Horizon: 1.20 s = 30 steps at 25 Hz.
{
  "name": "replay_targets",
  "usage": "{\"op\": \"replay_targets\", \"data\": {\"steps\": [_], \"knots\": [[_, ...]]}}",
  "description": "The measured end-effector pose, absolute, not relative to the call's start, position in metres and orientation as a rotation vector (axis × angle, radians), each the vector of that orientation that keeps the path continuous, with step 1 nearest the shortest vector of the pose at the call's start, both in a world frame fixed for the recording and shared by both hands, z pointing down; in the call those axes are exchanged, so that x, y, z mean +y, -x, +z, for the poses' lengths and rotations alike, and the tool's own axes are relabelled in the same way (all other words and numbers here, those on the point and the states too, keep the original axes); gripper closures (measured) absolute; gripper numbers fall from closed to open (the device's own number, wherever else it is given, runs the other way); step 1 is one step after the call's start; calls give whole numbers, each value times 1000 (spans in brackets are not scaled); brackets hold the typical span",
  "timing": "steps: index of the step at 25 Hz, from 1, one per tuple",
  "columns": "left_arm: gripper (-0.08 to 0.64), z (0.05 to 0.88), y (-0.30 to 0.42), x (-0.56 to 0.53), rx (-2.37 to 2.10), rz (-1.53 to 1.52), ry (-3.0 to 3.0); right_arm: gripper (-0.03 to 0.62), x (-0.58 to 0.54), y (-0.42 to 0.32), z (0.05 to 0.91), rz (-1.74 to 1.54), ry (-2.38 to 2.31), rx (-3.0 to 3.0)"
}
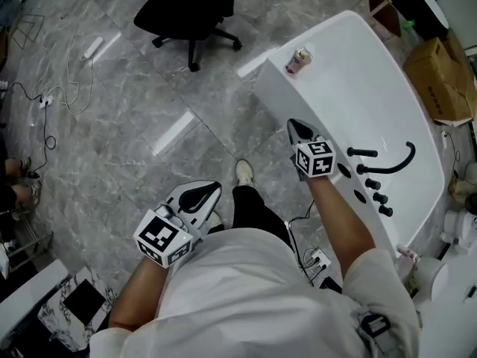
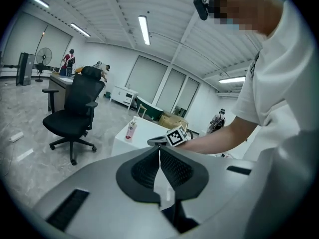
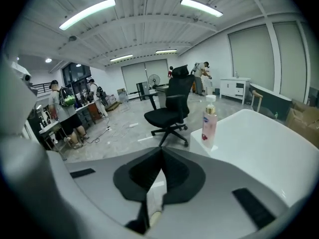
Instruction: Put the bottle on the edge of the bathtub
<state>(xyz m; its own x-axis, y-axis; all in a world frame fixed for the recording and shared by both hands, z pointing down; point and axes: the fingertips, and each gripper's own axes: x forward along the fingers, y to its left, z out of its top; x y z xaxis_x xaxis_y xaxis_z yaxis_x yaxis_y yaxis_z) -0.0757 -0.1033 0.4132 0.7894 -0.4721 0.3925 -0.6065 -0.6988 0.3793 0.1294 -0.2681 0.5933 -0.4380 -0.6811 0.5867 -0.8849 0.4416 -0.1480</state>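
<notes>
A pink-and-white pump bottle (image 1: 299, 61) stands upright on the far corner of the white bathtub's rim (image 1: 270, 73). It also shows in the left gripper view (image 2: 131, 130) and in the right gripper view (image 3: 209, 125), in both well ahead of the jaws. My right gripper (image 1: 294, 125) hovers by the tub's near outer wall, short of the bottle, its jaws (image 3: 161, 150) shut with nothing between them. My left gripper (image 1: 215, 186) is held low by my body over the floor, its jaws (image 2: 159, 149) also shut and empty.
A black office chair (image 1: 190, 10) stands on the grey tiled floor beyond the tub. Black faucet fittings (image 1: 380, 166) sit on the tub's right rim. Cardboard boxes (image 1: 441, 77) are at the right; a power strip and cables (image 1: 89, 48) lie at the left. People stand far off.
</notes>
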Motion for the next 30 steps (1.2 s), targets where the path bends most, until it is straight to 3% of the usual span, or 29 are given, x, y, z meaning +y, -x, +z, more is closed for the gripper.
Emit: {"op": "replay_targets", "data": {"steps": [15,30], "knots": [[538,404,147,0,-841,307,-2518,584,-47,3,489,621,-931,-2466],[538,399,179,55,-896,280,-2545,584,21,33,453,536,-966,-2531]]}}
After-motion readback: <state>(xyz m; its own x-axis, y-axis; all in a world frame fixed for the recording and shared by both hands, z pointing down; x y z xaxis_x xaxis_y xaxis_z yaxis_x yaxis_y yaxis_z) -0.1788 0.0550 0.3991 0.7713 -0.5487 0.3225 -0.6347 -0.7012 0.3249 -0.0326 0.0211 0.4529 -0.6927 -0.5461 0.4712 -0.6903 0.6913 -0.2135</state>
